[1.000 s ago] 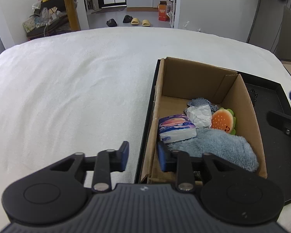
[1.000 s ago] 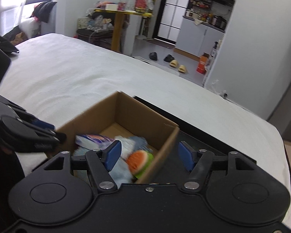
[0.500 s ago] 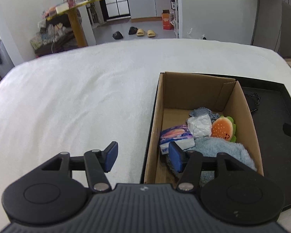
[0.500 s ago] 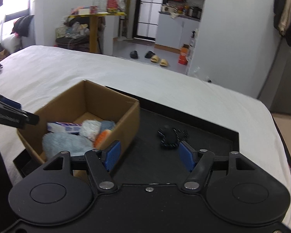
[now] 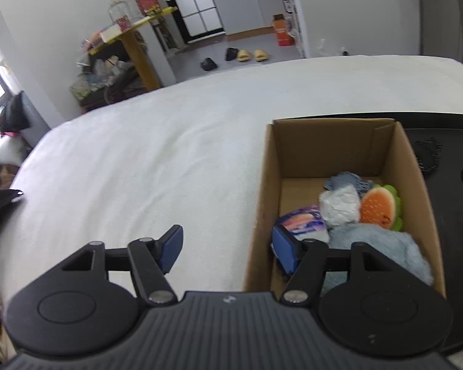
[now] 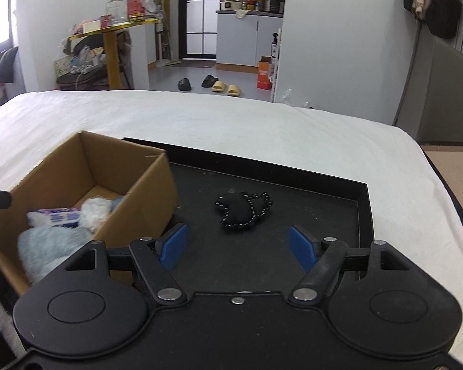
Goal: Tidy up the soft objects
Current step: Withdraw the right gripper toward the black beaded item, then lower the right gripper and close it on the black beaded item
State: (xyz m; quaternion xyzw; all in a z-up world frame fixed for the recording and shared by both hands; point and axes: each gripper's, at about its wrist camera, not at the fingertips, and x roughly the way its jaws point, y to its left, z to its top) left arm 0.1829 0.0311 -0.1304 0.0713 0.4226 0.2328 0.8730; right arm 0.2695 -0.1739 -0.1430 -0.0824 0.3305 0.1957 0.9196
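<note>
A cardboard box stands on a black tray. It holds a blue fluffy cloth, a tissue pack, a white wad and an orange burger plush. A black soft item with dotted cord lies on the tray right of the box. My left gripper is open and empty over the box's left wall. My right gripper is open and empty, above the tray just short of the black item.
The tray and box sit on a white bed cover. The tray's raised rim runs along the right and far sides. Beyond the bed are a yellow cluttered table and slippers on the floor.
The left gripper opened wider and drew back to the left of the box. The right gripper swung right from the box, bringing the black item between its fingers' line of sight.
</note>
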